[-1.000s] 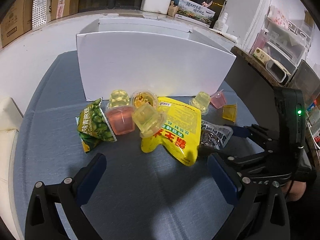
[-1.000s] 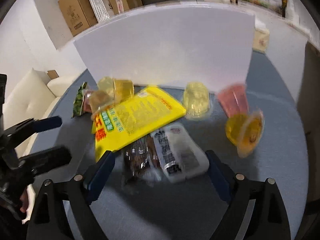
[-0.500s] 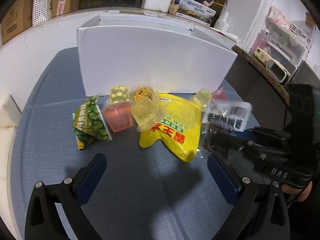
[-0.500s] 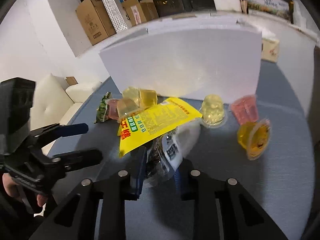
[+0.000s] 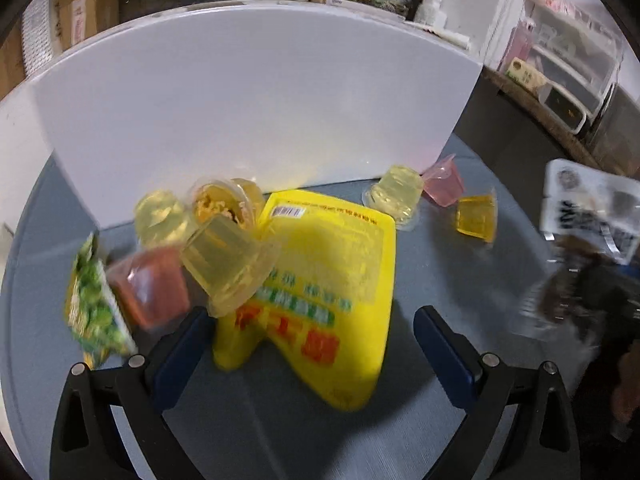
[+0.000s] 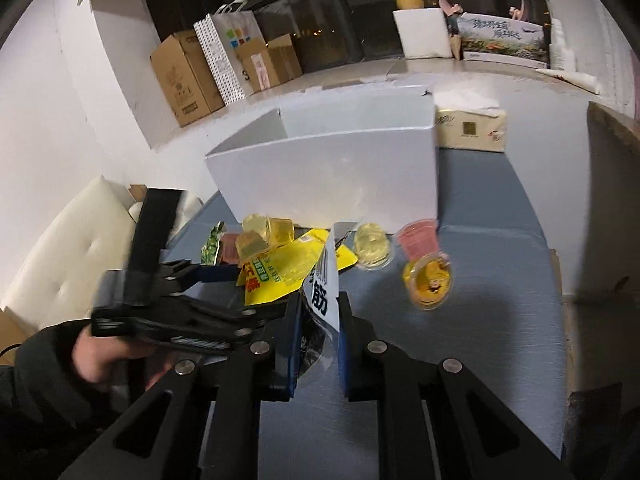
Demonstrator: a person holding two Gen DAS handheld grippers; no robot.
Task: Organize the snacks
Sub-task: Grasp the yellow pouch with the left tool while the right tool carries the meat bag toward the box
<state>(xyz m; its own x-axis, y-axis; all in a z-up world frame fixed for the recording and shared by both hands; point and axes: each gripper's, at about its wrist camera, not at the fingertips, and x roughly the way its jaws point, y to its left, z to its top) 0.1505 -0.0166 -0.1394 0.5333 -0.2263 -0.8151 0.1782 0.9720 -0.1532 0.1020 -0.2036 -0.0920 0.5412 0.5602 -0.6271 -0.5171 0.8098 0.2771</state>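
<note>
Blue table (image 6: 480,360) with snacks by the white box (image 6: 328,172).
Right gripper (image 6: 319,320) pinches a snack packet (image 6: 320,292); left gripper (image 5: 312,344) gapes wide at the yellow bag (image 5: 328,280).

The blue table (image 5: 280,432) holds a big white box (image 5: 256,100), and in front of the box lie a yellow bag (image 5: 320,280), a green bag (image 5: 96,312), a red jelly cup (image 5: 152,292), a clear cup (image 5: 396,196), a pink cup (image 5: 444,184) and an orange cup (image 5: 476,218).
</note>
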